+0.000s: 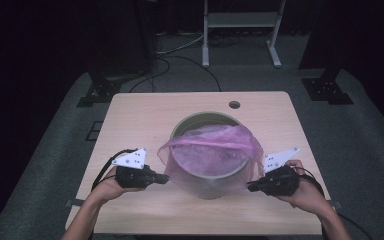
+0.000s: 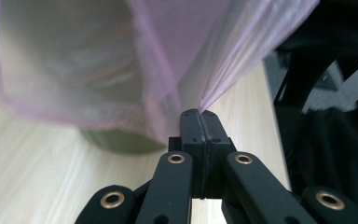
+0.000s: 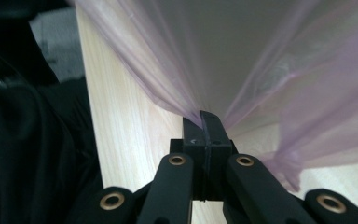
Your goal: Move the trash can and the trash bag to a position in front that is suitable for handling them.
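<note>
A thin pink plastic bag (image 1: 210, 150) is draped over the rim of a round grey-green bin (image 1: 207, 122) standing in the middle of the wooden table (image 1: 135, 115). My left gripper (image 1: 166, 177) is at the bin's lower left, shut on the bag's edge. In the left gripper view the bag (image 2: 158, 70) fans out from the closed jaw tips (image 2: 200, 114), with the bin's base (image 2: 121, 140) behind. My right gripper (image 1: 250, 187) is at the bin's lower right, shut on the bag's other edge. The bag (image 3: 242, 70) stretches away from its jaw tips (image 3: 204, 115).
A small round hole (image 1: 234, 105) sits near the table's far edge. Beyond the table a white metal frame (image 1: 240, 30) and black stands (image 1: 102, 85) rest on grey carpet with loose cables. The table's near edge lies just under both hands.
</note>
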The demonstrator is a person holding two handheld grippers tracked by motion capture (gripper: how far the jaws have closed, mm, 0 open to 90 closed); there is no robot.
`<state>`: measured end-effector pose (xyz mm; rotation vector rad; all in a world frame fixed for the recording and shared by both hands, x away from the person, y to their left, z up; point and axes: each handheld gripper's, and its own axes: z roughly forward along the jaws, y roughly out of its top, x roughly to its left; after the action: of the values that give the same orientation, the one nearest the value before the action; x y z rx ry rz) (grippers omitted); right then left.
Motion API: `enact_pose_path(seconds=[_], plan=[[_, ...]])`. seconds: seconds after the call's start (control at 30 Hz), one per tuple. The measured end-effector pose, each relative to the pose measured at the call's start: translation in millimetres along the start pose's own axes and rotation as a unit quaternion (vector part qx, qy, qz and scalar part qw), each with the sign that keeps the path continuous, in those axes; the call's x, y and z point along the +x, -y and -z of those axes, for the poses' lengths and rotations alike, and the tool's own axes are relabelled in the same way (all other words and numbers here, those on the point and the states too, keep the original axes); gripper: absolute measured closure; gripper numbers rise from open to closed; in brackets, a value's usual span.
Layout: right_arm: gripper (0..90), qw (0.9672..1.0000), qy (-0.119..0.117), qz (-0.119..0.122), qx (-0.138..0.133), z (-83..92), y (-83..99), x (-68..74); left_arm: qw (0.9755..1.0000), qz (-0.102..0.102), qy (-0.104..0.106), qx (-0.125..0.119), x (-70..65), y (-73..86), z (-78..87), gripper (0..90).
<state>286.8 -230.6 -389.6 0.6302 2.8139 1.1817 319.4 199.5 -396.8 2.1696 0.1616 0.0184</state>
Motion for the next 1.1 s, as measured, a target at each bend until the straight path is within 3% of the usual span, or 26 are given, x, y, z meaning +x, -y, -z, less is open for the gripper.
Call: enact_pose_path(seconds=[0.13,0.3,0.33,0.37,0.4,0.43,0.47,0.67,0.8,1.1], plan=[[90.0,0.9996,0.009,-0.011,0.023,-10.0,6.8,-5.6,0.9995,0.014,-0.016,0.023,5.3,9.6,-4.1,90.0],[90.0,0.9997,0.009,-0.015,0.020,-9.3,10.5,-6.1,0.9993,0.017,-0.021,0.025,4.4,13.0,-1.5,90.0],[83.2,0.9998,0.002,-0.014,0.015,-6.5,10.7,-5.4,0.9993,0.014,-0.023,0.025,3.3,12.6,0.7,90.0],[73.9,0.9998,-0.008,-0.018,0.010,-1.9,10.3,-3.3,0.9995,0.019,-0.017,0.019,2.2,11.7,4.6,79.2],[73.9,0.9998,-0.008,-0.018,0.010,-1.9,10.3,-3.3,0.9995,0.019,-0.017,0.019,2.2,11.7,4.6,73.5],[73.1,0.9997,-0.012,-0.018,0.008,0.4,10.1,-1.8,0.9997,0.021,-0.010,0.008,0.4,10.9,7.9,73.5],[69.8,0.9998,-0.018,-0.013,-0.004,8.3,8.6,4.0,0.9997,0.023,-0.011,0.006,-2.0,8.9,12.7,62.4],[63.9,0.9992,0.005,0.004,-0.039,35.2,2.0,16.6,0.9997,0.019,-0.015,0.000,-9.1,1.9,30.2,50.2],[60.6,0.9977,0.012,0.015,-0.065,52.2,-3.6,23.8,0.9994,0.019,-0.026,-0.010,-11.2,-3.7,41.1,47.9],[55.9,0.9919,0.058,0.031,-0.109,78.7,-22.0,30.0,0.9986,0.011,-0.049,-0.015,-10.4,-26.0,54.4,44.8]])
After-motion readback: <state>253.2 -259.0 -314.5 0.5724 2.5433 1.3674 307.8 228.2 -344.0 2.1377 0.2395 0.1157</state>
